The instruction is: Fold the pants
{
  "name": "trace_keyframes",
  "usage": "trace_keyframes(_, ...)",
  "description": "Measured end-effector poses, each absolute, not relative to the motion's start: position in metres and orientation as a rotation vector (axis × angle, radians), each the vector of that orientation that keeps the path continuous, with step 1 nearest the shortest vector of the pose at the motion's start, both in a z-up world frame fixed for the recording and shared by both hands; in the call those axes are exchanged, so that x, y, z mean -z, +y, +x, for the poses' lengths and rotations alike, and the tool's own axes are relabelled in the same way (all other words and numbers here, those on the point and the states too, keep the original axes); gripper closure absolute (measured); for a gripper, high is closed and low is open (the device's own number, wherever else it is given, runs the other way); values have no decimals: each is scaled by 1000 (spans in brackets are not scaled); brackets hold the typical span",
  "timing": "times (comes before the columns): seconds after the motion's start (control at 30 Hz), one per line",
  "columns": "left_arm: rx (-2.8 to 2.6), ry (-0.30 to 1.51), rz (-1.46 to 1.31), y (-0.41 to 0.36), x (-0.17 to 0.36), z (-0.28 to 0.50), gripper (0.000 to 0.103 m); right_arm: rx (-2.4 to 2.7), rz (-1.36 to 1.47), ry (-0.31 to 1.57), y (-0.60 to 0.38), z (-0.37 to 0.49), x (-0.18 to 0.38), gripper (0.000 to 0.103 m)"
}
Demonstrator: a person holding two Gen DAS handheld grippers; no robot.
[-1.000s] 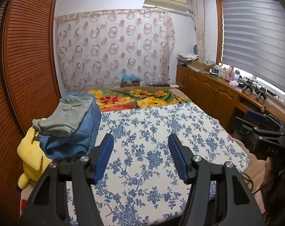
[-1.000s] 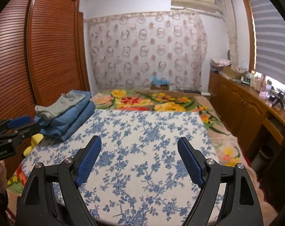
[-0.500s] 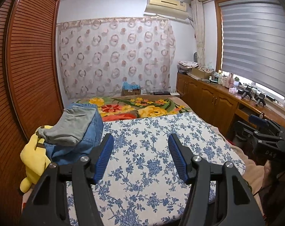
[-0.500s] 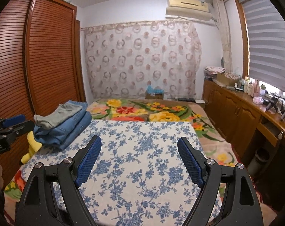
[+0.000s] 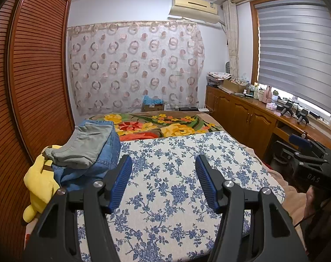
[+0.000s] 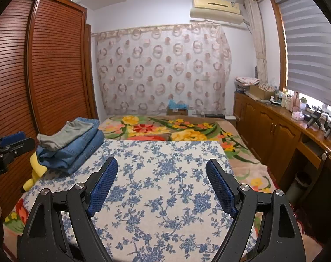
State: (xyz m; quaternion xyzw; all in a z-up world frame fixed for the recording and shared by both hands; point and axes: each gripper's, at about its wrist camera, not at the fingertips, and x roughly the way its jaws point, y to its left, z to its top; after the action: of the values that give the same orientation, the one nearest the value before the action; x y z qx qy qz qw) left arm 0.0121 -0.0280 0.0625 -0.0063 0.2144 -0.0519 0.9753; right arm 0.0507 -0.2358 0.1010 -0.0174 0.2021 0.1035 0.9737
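Grippers level above your cloth | left gripper wide, empty | right gripper wide, empty | pants stacked at 10 o'clock, untouched

Blue-floral board, denim pants

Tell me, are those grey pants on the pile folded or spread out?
Folded: the grey pants lie as a compact bundle atop the folded jeans.

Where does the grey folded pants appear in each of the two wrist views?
Left wrist: grey folded pants at middle left, on top of the jeans stack.
Right wrist: grey folded pants at middle left, farther away.
Shared landmark: yellow plush toy beside the stack.
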Motion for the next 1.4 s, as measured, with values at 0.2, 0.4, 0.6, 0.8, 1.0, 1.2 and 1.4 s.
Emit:
trace_keyframes(0.2,104,434,-14,-28,-62,13,43,-210,-36,409,-236,51,-101,18)
trace_keyframes(0.4,106,434,-13,-28,-63,13,43,-213,-35,411,-231,50,-99,18)
trace_keyframes(0.6,105,433,-12,-28,-63,13,43,-213,-37,410,-230,50,-97,18)
trace_keyframes(0.8,106,433,-11,-27,-62,13,43,-213,-36,410,-230,50,-98,18)
trace_keyframes(1.0,105,433,-12,-27,-61,13,43,-214,-36,410,-230,50,-98,18)
trace_keyframes(1.2,105,433,-11,-27,-62,13,43,-213,-35,410,-230,50,-98,18)
trace_keyframes(1.4,106,432,-11,-27,-62,13,43,-214,-35,410,-230,50,-98,18)
